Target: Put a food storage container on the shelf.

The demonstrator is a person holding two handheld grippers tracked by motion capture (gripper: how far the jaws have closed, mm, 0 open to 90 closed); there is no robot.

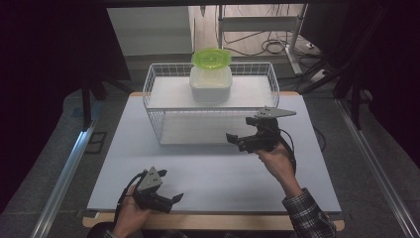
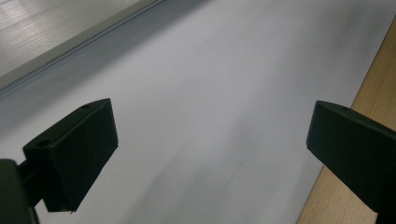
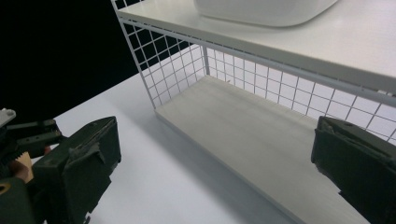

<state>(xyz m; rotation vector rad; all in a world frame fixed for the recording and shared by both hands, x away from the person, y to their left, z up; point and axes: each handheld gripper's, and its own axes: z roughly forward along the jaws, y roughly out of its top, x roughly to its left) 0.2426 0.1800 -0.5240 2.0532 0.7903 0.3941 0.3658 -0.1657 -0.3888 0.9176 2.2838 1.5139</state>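
A white wire rack (image 1: pixel 157 106) with two shelves stands at the back of the white tabletop (image 1: pixel 208 173). On its top shelf sits a white container (image 1: pixel 211 83) with a round green lid (image 1: pixel 211 58). My right gripper (image 1: pixel 241 130) hovers in front of the rack's right half, open and holding nothing. In the right gripper view its jaws (image 3: pixel 215 163) frame the bare lower shelf (image 3: pixel 243 130), with the container's base (image 3: pixel 266 9) above. My left gripper (image 1: pixel 171 186) rests low near the table's front left edge, open and empty; its own view (image 2: pixel 212 149) faces bare tabletop.
The table's wooden front edge (image 2: pixel 373 93) runs beside the left gripper. Metal rails (image 1: pixel 64 173) flank the table on the floor. Cables (image 1: pixel 272 47) and a stand's legs lie behind the rack. Dark curtains close off both sides.
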